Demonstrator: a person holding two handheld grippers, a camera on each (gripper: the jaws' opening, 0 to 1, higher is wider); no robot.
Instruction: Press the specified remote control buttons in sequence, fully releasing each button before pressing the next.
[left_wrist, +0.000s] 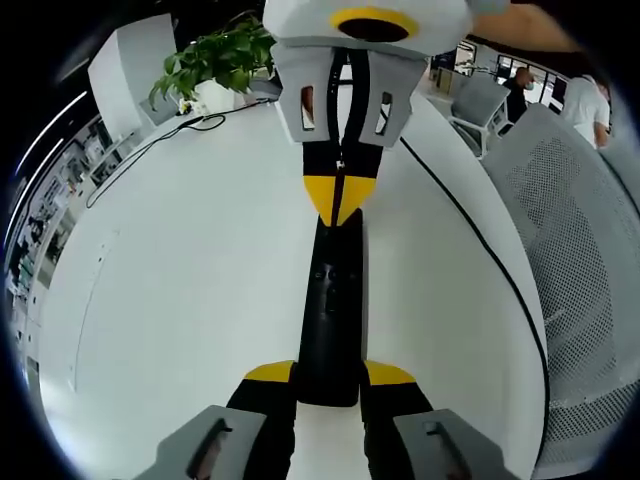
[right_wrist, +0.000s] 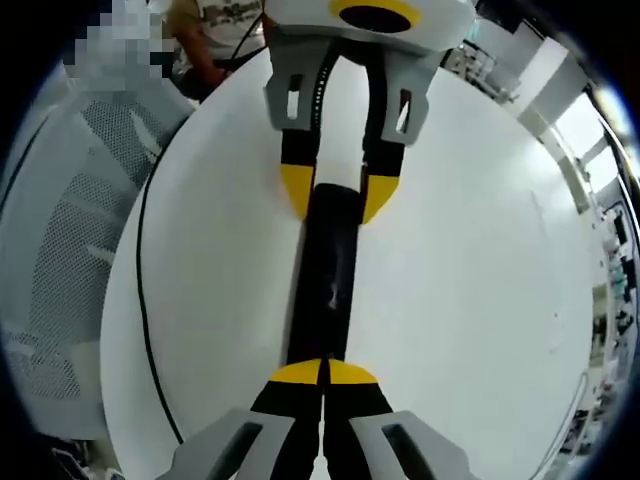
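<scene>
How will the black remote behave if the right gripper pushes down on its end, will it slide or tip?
The black remote looks long, flat and rigid, so it probably won't flex or roll. The left gripper clamps one end, which should stop sliding on the smooth white table. The right gripper, shut, presses with its tips at the far end; any tipping seems unlikely.

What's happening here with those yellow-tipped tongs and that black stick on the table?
A person is working two handheld grippers on a black remote control lying on a white table. The left gripper clamps one end of it. The right gripper, jaws closed together, has its tips at the other end, apparently on a button.
</scene>
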